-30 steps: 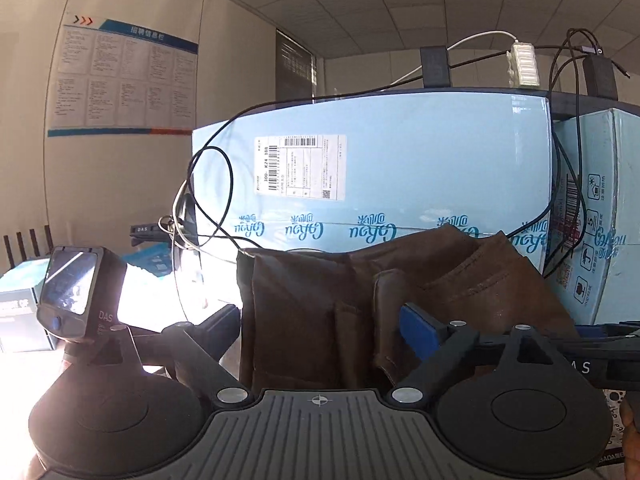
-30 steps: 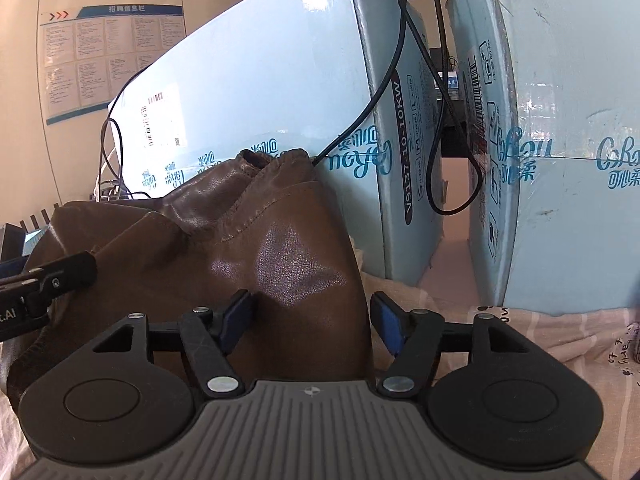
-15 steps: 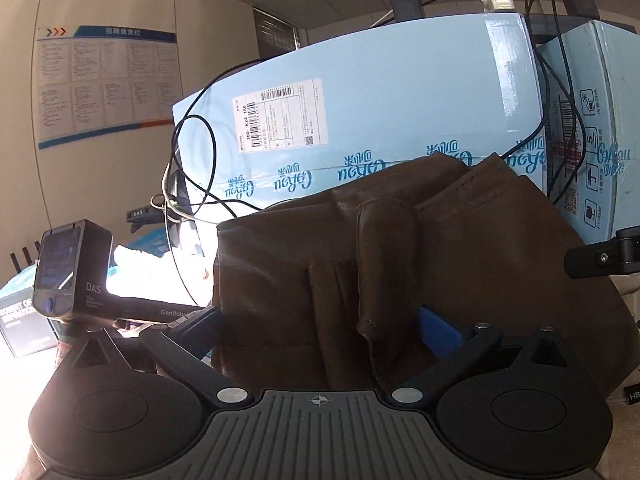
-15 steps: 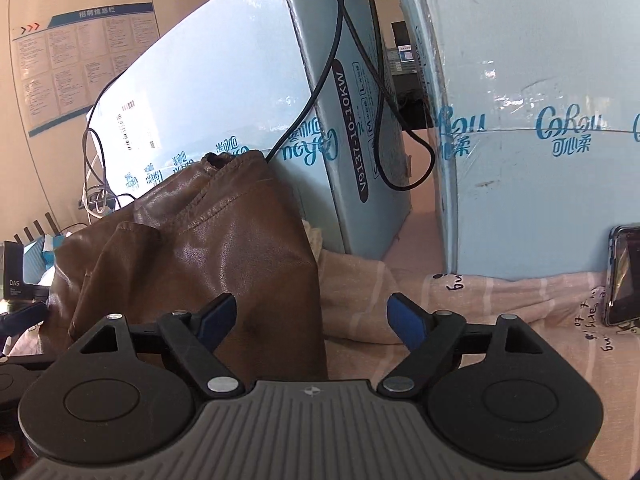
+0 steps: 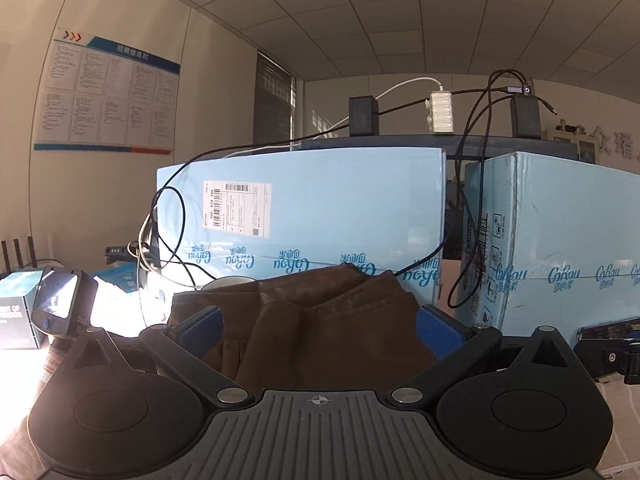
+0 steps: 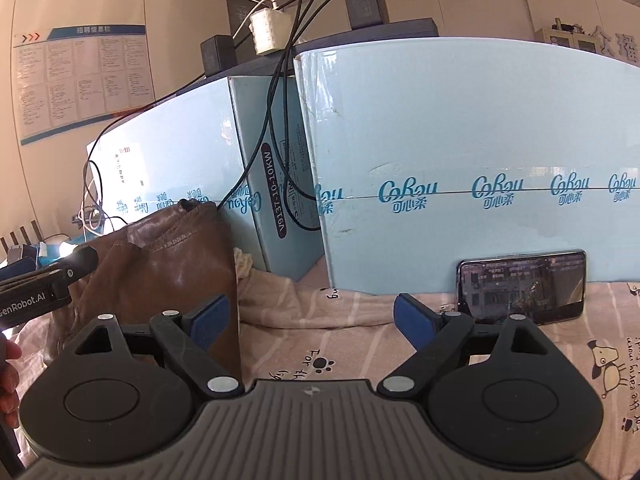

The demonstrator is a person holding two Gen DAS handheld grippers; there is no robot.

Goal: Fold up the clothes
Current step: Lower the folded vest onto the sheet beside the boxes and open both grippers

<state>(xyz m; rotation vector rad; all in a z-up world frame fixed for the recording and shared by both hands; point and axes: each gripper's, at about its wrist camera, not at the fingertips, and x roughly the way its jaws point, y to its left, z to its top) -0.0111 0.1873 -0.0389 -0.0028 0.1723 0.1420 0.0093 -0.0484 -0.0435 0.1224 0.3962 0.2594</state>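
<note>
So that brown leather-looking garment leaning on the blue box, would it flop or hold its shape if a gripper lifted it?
The brown leather garment would probably sag, though less than thin cloth: it stands in a folded heap with soft creases. Its glossy surface suggests it could slip between the pads. It looks fairly heavy for its size, judging by thick stitched seams.

Beige walls, notice board (image 5: 108, 92), tiled ceiling (image 5: 400, 12), pale-blue cartons (image 6: 480, 160), bright glare left.

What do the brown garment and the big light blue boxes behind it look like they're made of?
The brown garment looks like leather or faux leather: smooth, with a soft sheen and stitched seams. The light blue boxes look like glossy printed cardboard, with creased edges and a shipping label.
</note>
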